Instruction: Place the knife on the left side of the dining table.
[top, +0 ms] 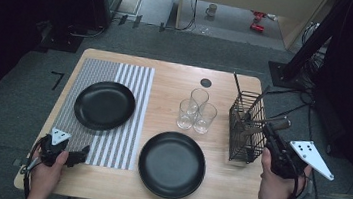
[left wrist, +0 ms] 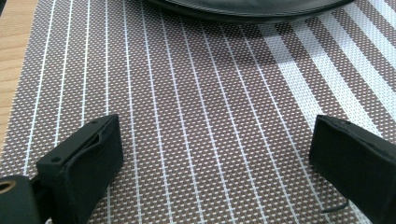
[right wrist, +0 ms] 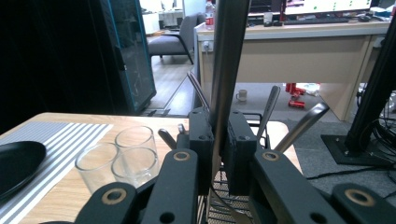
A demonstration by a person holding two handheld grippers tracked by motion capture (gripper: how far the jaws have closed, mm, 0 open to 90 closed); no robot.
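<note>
Grey carpet floor, pale wooden desk

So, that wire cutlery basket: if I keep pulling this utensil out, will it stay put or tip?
The wire basket is tall, narrow and open mesh, so it is probably light and apt to tip or drag. The right gripper clamps a smooth metal utensil that could slip. The other handles lean on the rim, so they may shift.

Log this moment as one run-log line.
right gripper: shut on utensil handle, above cutlery basket | left gripper: open, over placemat
</note>
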